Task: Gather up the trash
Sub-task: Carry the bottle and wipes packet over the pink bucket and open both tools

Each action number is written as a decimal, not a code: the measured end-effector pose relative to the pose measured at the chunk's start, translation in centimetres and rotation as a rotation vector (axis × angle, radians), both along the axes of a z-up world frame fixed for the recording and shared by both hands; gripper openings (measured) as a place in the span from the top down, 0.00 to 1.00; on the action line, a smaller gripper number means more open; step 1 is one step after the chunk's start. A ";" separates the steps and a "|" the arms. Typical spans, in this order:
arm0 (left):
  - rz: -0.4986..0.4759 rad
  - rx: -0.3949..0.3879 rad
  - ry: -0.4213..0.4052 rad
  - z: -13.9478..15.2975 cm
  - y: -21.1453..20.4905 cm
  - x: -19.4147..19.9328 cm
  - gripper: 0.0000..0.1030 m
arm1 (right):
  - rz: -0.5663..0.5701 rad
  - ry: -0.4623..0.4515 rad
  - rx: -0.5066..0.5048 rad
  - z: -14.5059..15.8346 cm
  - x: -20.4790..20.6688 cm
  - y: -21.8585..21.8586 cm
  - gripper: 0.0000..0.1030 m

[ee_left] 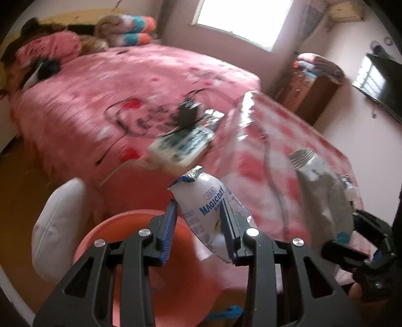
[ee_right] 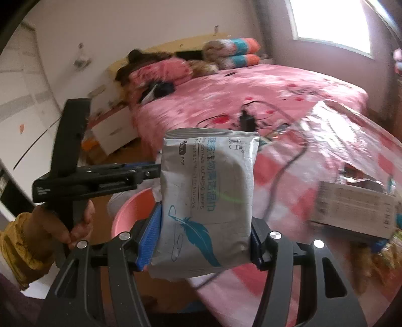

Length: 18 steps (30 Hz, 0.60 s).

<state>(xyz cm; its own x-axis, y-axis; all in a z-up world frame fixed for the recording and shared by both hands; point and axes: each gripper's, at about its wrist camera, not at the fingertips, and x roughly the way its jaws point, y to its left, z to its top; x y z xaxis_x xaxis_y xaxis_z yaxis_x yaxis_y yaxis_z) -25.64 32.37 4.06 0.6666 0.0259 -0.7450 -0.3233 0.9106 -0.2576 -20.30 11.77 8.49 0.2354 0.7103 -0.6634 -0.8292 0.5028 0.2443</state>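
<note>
A: What is nearest in the left wrist view?

B: The left gripper (ee_left: 198,221), its blue pads (ee_left: 168,231) pressed on a white MAGICDAY pouch (ee_left: 203,203). The pouch's torn foil top points away from the camera, and it hangs over the rim of a pink plastic basin (ee_left: 105,226).

A: And the right one?

B: The right gripper (ee_right: 203,239) is clamped on a grey pack of clothes cleaning wipes (ee_right: 208,196) with a blue feather printed on it, held upright. The pink basin shows just behind its left pad. A hand (ee_right: 75,226) in a yellow sleeve (ee_right: 22,246) holds the handle of the left gripper at the left edge of this view.

A: What lies beyond the basin?

B: A white cushion (ee_left: 57,221) beside it, then the worktop (ee_left: 289,140) with a pink checked cover. Near its right edge sit a metal fork (ee_left: 301,156) and a printed cardboard box (ee_right: 354,208); a dark cable (ee_right: 284,171) runs across the cover.

A: Farther still?

B: The bed (ee_left: 105,83) with a pink cartoon quilt. At its near edge lie a blue-and-white patterned packet (ee_left: 181,148) and a black charger (ee_left: 188,113). Striped rolled blankets (ee_left: 130,27) sit at the head, and a bright window (ee_left: 241,17) is behind.
</note>
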 end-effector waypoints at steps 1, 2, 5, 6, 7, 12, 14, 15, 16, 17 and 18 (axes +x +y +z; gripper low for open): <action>0.021 0.007 0.013 -0.7 0.7 -0.6 0.65 | 0.017 0.001 -0.008 -0.3 -0.3 0.7 0.41; 0.041 0.003 0.025 -1.4 1.5 -1.2 0.65 | 0.036 0.004 -0.016 -0.5 -0.6 1.5 0.41; 0.076 -0.013 0.062 -3.2 2.9 -2.4 0.65 | 0.095 0.010 -0.044 -1.6 -1.9 3.9 0.41; 0.091 -0.007 0.081 -4.1 3.5 -2.9 0.65 | 0.116 0.008 -0.058 -2.0 -2.3 4.9 0.41; 0.098 -0.008 0.090 -4.6 3.8 -3.2 0.65 | 0.131 0.007 -0.068 -2.3 -2.7 5.6 0.41; 0.143 -0.030 0.146 -7.9 5.8 -4.5 0.64 | 0.183 -0.009 -0.132 -4.3 -4.1 8.9 0.36; 0.160 -0.035 0.163 -8.9 6.4 -4.8 0.64 | 0.182 -0.012 -0.145 -5.1 -4.3 9.7 0.27; 0.169 -0.033 0.176 -9.5 6.8 -5.0 0.60 | 0.177 -0.006 -0.144 -5.3 -4.1 9.6 0.21; 0.172 -0.033 0.180 -9.7 6.9 -5.2 0.59 | 0.173 0.012 -0.140 -5.6 -3.9 9.6 0.20; 0.176 -0.027 0.187 -10.0 7.1 -5.4 0.54 | 0.169 0.028 -0.134 -5.8 -3.8 9.6 0.19; 0.182 -0.014 0.193 -10.2 7.2 -5.5 0.47 | 0.164 0.034 -0.126 -5.7 -3.5 9.0 0.18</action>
